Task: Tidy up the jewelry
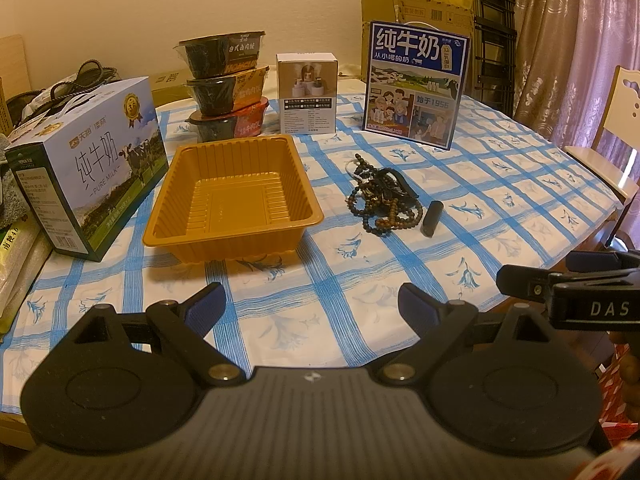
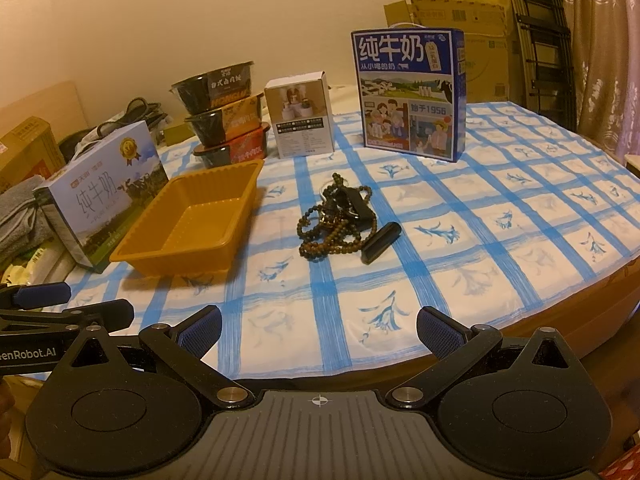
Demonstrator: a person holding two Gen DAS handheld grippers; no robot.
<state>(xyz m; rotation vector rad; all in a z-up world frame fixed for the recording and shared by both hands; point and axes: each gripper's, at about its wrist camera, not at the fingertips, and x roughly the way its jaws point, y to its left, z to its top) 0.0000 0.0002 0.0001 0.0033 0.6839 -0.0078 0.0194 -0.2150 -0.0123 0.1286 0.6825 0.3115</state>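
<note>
Jewelry lies in a tangled heap of brown bead strings on the bench, on its blue-checked cloth, well apart from both my claws; a small dark cylinder lies just beside the heap on its right; the orange tray stands empty to the left of the heap, near it but not touching; from the right wrist view I see the same heap between the tray and the cylinder; my left claw hangs over the near edge of the bench with its jaws wide apart and nothing between them; my right claw is likewise spread and empty, low over the near edge; behind the tray stand a pale milk carton, stacked bowls, a small white box and a blue milk box.
</note>
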